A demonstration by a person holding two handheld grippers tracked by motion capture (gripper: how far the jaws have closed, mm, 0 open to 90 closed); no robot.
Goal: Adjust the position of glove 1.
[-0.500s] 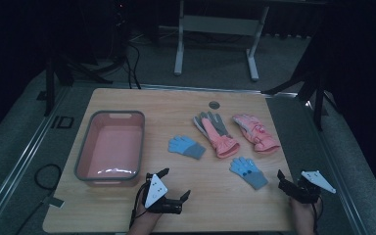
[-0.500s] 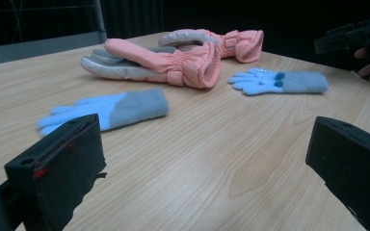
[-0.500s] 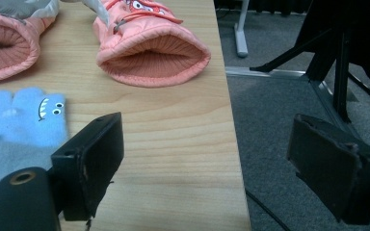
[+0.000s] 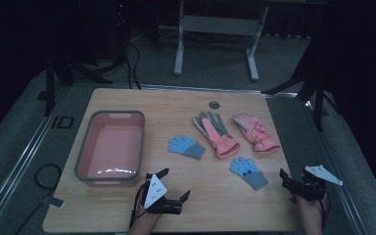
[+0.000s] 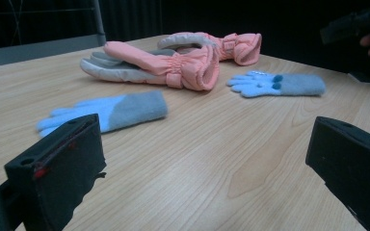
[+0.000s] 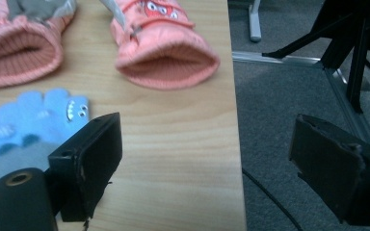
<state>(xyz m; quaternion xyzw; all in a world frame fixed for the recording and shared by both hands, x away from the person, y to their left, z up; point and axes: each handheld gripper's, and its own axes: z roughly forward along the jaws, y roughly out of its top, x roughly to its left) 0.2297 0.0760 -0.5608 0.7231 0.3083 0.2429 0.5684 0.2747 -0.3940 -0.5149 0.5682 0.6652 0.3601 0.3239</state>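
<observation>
Both of your tools are empty right now: the left gripper [image 4: 172,186] has its jaws spread wide with only bare wood between them, and the right gripper [image 4: 287,182] is spread too, hanging right at the table's edge with one jaw over the floor. The nearest thing to your right gripper is the small light-blue knitted glove with a grey cuff [image 4: 248,172], lying flat just ahead of its inner jaw; its twin, the other small blue-and-grey knitted glove [image 4: 186,147], lies ahead of your left gripper, well apart from it. Beyond them, touching nothing of yours, are the two puffy pink padded ski gloves [image 4: 235,132], and the pink plastic tub with a grey rim [image 4: 110,147] sits close beside your left gripper's outer side. The knit lies thin against the light wooden table [image 4: 215,205], so I expect a shallow pinch may slide off or catch only a fingertip, letting the glove dangle and drop short of the tub. Starting half off the edge, your right gripper could also push the glove rather than straddle it.
</observation>
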